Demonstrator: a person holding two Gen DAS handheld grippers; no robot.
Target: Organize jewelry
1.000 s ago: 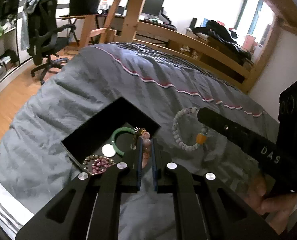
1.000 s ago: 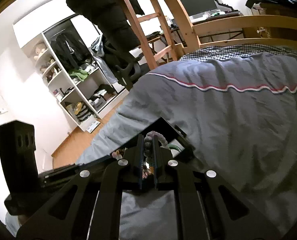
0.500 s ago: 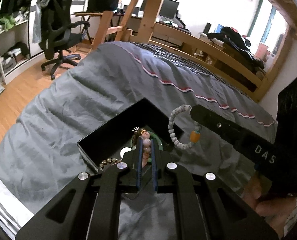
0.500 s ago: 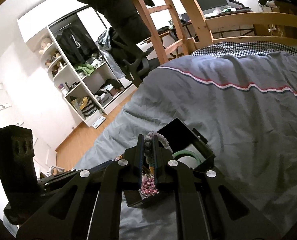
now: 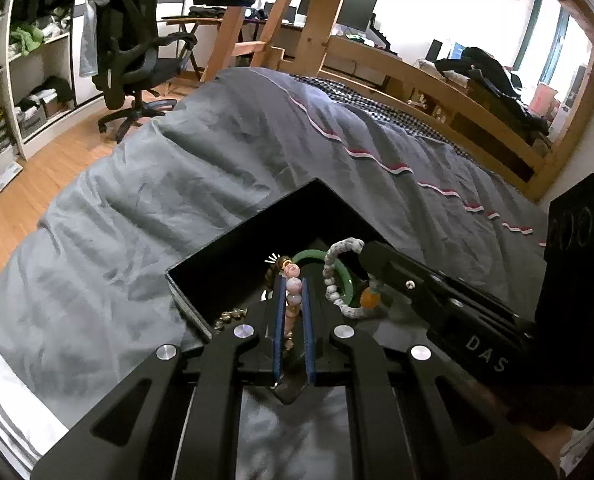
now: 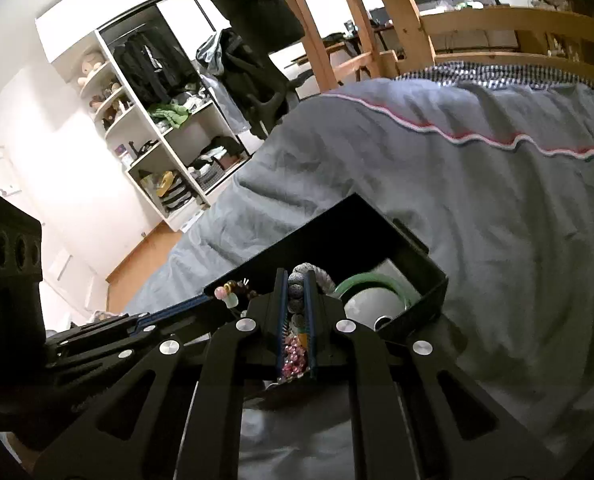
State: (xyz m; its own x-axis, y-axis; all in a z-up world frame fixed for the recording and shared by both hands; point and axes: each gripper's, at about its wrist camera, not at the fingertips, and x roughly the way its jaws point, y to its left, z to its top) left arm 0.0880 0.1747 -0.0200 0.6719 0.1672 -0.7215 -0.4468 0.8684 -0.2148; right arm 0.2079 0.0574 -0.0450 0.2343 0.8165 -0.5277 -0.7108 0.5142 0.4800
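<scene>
While both bracelets hang over the black box (image 5: pixel 257 240), the left gripper (image 5: pixel 292 300) is clamped on the pink bead bracelet (image 5: pixel 293 286) & the right gripper (image 6: pixel 296 300) pinches the gray bead bracelet (image 5: pixel 335 276). They're v. close, so beads could tangle or slip onto the blanket (image 5: pixel 177 168). Box walls are near; lots of room beyond.

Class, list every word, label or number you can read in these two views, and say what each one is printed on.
"DAS": white letters on the side of the right tool, seen from the left wrist view.
Monitors on the desk: dark, nothing to read.
Items on the shelves: any labels too small and blurred to read.
</scene>
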